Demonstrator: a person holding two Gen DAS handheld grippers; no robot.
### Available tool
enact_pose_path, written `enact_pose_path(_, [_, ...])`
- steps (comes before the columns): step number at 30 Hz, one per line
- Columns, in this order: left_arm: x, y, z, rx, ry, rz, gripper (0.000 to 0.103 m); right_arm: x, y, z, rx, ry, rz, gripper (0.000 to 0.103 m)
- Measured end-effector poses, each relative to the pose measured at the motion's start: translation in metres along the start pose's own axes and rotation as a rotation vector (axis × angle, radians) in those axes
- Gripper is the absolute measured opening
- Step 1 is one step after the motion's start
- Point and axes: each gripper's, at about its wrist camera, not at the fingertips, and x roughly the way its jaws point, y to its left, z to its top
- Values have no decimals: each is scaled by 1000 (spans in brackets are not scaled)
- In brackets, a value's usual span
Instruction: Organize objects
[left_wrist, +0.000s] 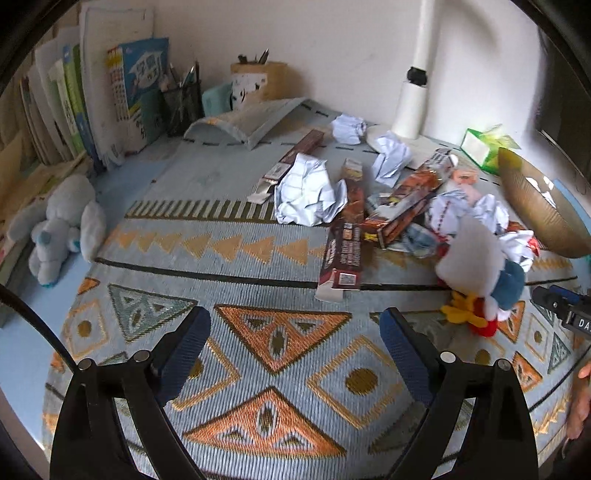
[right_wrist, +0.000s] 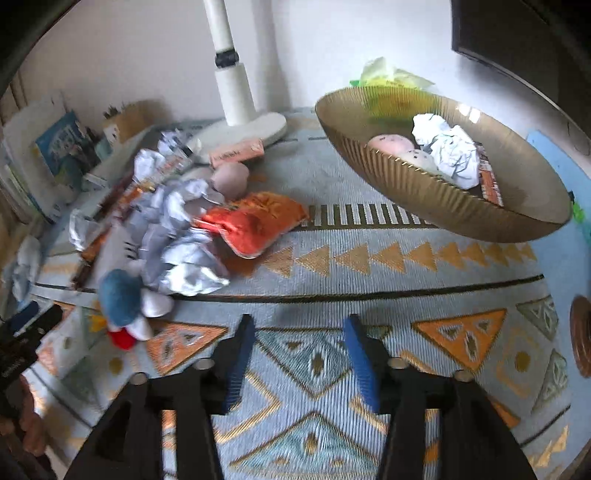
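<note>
The left gripper was wide apart and held nothing, and so was the right gripper. Crumpled paper lay ahead of the left gripper. Only the right view showed inside the gold bowl, up ahead: eggs and paper.

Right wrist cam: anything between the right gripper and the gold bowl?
Nothing. In the right wrist view only bare patterned mat separates the open right gripper from the gold bowl; the clutter lies off to the left.
</note>
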Motion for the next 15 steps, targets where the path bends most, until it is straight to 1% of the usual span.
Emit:
enact_pose_path(2, [5, 2, 2, -11, 26, -9, 93, 3, 3, 3, -21, -16, -33, 63])
enact_pose_path(3, [8, 3, 2, -16, 41, -9, 93, 5, 6, 5, -37, -16, -48, 69])
enact_pose_path(4, [11, 3, 1, -18, 62, -6, 93, 8, 9, 7, -48, -12, -57, 77])
enact_pose_path(5, [11, 1, 1, -8, 58, 0, 93, 13, 12, 8, -66, 6, -79, 82])
enact_pose_path(7, [13, -1, 0, 1, 67, 2, 96, 14, 14, 11, -77, 5, -137, 99])
enact_pose_path(8, [14, -3, 0, 10, 72, 6, 99, 15, 16, 11, -92, 1, -175, 103])
enact_pose_path(9, [16, -6, 0, 26, 84, 13, 103, 15, 16, 11, -106, -4, -199, 103])
enact_pose_path(10, [18, -9, 0, 45, 92, 23, 103, 15, 17, 11, -114, -7, -203, 103])
enact_pose_path(12, [17, -10, -1, 43, 89, 23, 103, 14, 16, 9, -128, -26, -201, 103])
enact_pose_path(13, [16, -9, -1, 40, 89, 17, 103, 14, 15, 7, -123, -38, -190, 103])
enact_pose_path(15, [16, -8, -1, 39, 89, 15, 103, 18, 2, 9, -67, -14, -115, 103])
